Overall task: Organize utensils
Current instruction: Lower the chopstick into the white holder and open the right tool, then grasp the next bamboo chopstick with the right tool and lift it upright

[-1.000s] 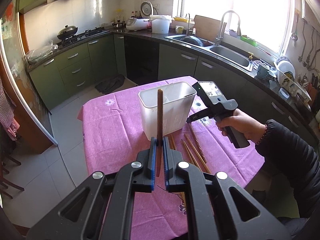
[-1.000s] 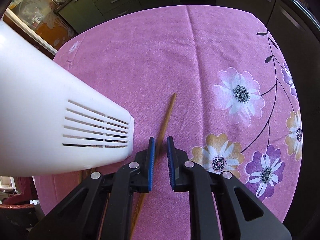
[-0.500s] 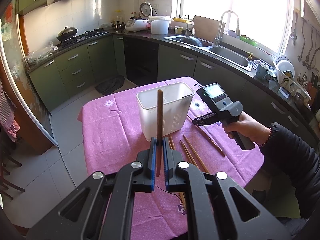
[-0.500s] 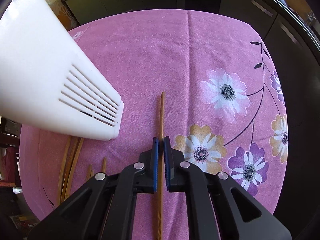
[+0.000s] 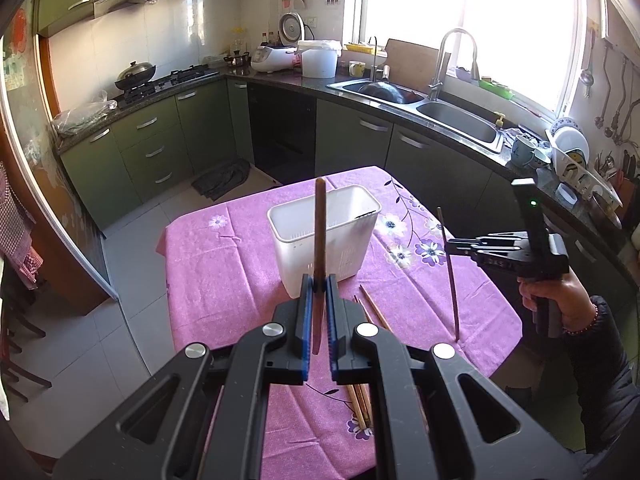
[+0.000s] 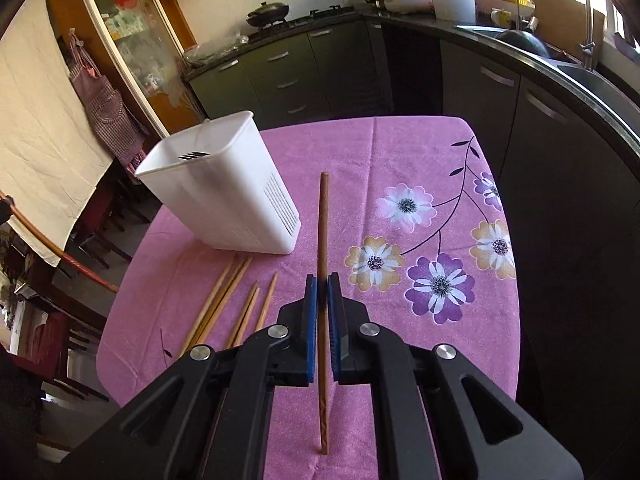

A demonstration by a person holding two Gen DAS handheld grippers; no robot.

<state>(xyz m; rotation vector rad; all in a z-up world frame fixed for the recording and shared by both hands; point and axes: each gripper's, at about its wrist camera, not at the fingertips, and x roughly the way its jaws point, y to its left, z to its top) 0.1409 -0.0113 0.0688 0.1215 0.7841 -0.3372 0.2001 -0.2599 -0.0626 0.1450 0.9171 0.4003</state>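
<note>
Here, one brown wooden chopstick [image 5: 320,236] stands upright clamped in the left gripper [image 5: 319,312], white slotted plastic holder [image 5: 324,240] directly ahead beyond it. Right gripper [image 6: 322,320] pinches another chopstick [image 6: 322,248], also upright, holder ahead-left; left looks nearer.

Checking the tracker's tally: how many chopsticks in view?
8: one chopstick in the left tongs, one in the right tongs, about six loose chopsticks on the tablecloth by the white holder. They overlap; some may be hidden.
</note>
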